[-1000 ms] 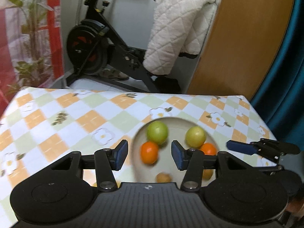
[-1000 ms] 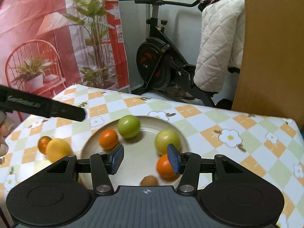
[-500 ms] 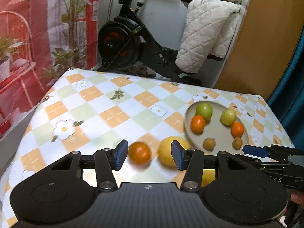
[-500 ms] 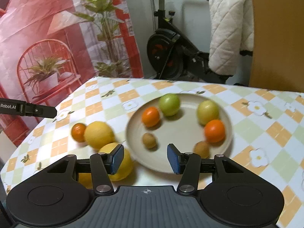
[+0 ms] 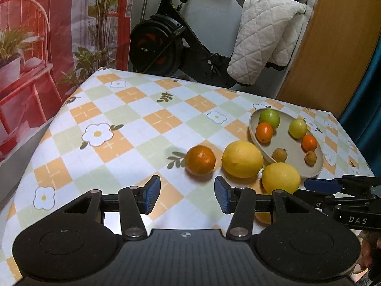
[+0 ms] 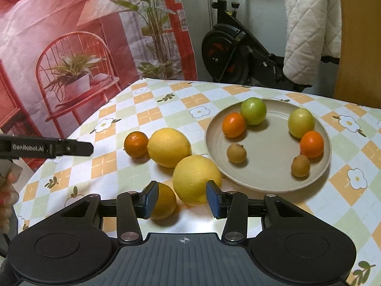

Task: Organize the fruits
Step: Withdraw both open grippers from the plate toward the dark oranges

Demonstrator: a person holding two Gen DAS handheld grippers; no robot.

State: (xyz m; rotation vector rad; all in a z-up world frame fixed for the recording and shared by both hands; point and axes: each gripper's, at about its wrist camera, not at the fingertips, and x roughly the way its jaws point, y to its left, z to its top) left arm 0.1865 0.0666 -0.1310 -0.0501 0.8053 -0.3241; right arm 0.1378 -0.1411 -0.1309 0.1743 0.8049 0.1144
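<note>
Since a second ago you have drawn both grippers back from the plate [image 6: 266, 181]: then each view sat right over it, now the whole row of loose fruit shows. Your left gripper [image 5: 185, 196] hangs with jaws spread wide and nothing between them, over bare cloth just short of the orange [image 5: 200, 160]. Your right gripper [image 6: 182, 199] is equally wide and empty, with the near lemon [image 6: 196, 178] just beyond its fingertips.

The plate sits toward the table's [image 5: 114, 119] right side and holds six pieces — two green fruits, two small oranges, two brown ones. The near lemon touches its rim; the far lemon [image 6: 169, 147] lies just beside, touching the orange.

The right view alone shows a fourth loose fruit [image 6: 164, 201], yellow-orange, partly behind that gripper's left finger — in the left view only a sliver shows. The left view alone shows the table's near left stretch of cloth.
</note>
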